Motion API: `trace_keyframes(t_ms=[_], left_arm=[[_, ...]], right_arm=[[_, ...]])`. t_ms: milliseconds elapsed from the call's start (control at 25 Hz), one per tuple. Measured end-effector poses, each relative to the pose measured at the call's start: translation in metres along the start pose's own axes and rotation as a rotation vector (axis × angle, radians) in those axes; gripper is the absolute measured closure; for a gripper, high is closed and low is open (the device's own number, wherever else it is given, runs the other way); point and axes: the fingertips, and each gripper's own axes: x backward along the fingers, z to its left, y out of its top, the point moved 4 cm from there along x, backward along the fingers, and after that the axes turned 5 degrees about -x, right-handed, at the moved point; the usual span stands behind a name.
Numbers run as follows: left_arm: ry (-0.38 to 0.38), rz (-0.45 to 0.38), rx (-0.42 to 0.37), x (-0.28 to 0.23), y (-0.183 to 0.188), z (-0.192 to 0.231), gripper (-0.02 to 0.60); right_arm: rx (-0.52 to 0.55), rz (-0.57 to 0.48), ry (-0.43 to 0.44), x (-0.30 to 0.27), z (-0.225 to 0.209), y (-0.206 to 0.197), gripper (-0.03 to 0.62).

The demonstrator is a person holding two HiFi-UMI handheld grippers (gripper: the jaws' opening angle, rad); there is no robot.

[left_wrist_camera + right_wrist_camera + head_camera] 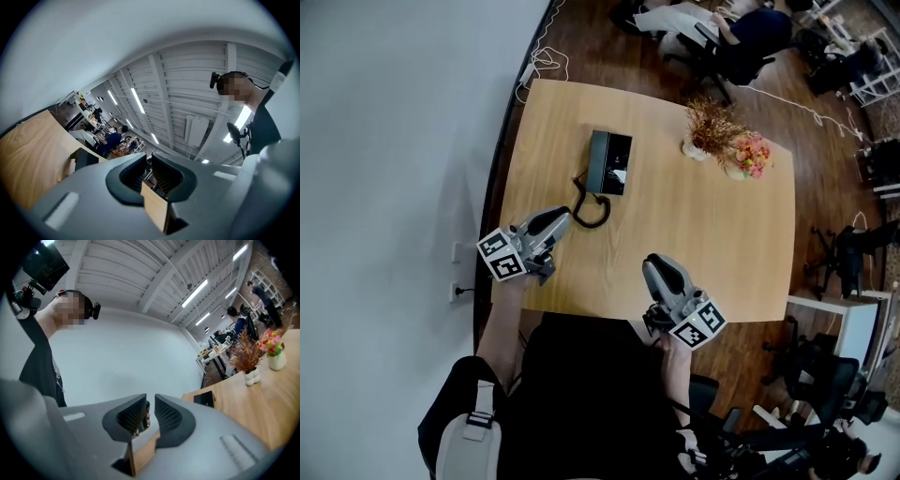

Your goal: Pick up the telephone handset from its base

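The dark telephone base (pixel 615 163) sits flat on the wooden surface (pixel 694 244), towards its far left part. The handset (pixel 597 159) appears to rest along the base's left side. A black coiled cord (pixel 592 212) loops on the near side.

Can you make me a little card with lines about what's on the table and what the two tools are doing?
Table: light brown wood
Phone: black, on the far left part of the table, handset not picked up yet
Cord: black and curly, lying in front of the phone
Flowers: dried brown bunch and pink bunch, side by side, right of the phone
Left tool: close beside the cord, jaws together, holding nothing
Right tool: over the near edge, jaws together, holding nothing
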Motion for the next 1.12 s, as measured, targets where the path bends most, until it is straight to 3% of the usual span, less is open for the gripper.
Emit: trace_keyframes(t_ms=[160,440,560,760,1120], left_arm=[[0.080,0.083,-0.010,-0.017,-0.016,0.055,0.476],[0.180,0.185,0.089,-0.054,-0.052,0.142,0.465],[0.191,0.208,0.120,-0.069,-0.061,0.161,0.465],[0.248,0.297,0.092,-0.085,-0.073,0.188,0.463],[0.268,0.400,0.075,-0.099,-0.088,0.220,0.385]], right_arm=[[-0.004,-0.018,-0.034,0.014,-0.007,-0.001,0.537],[-0.014,-0.045,-0.087,0.039,-0.021,0.000,0.536],[-0.015,-0.053,-0.106,0.049,-0.027,0.006,0.536],[-0.024,-0.066,-0.125,0.061,-0.033,0.012,0.537],[-0.019,-0.082,-0.172,0.076,-0.045,0.021,0.536]])
